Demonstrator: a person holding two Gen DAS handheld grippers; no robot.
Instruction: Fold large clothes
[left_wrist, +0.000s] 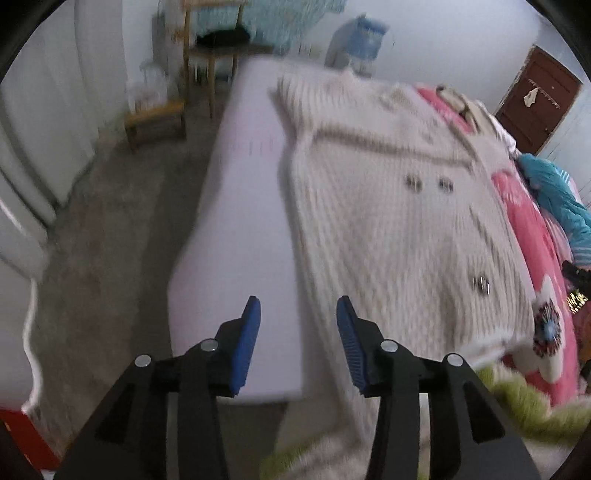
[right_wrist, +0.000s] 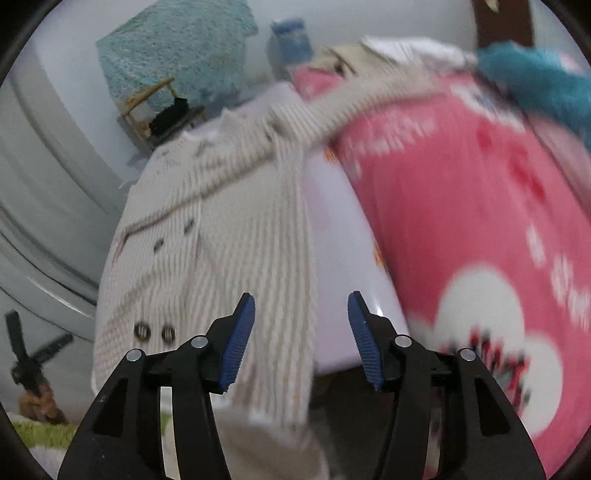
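A cream ribbed knit cardigan (left_wrist: 399, 221) with dark buttons lies spread flat on a pale lilac surface (left_wrist: 236, 229). My left gripper (left_wrist: 298, 310) is open and empty, above the cardigan's near left edge. In the right wrist view the cardigan (right_wrist: 229, 243) lies left of centre, one sleeve (right_wrist: 354, 99) stretching up over a pink blanket. My right gripper (right_wrist: 301, 306) is open and empty, over the cardigan's right edge and the lilac surface (right_wrist: 343, 258). The left gripper (right_wrist: 33, 354) shows at the far left of that view.
A pink floral blanket (right_wrist: 461, 206) lies to the right, with teal fabric (right_wrist: 535, 77) on it. A green fluffy mat (left_wrist: 524, 402) is near the bottom. A wooden stool (left_wrist: 155, 118), wooden rack (left_wrist: 214, 48) and brown door (left_wrist: 539, 99) stand beyond. Grey floor (left_wrist: 110, 240) is left.
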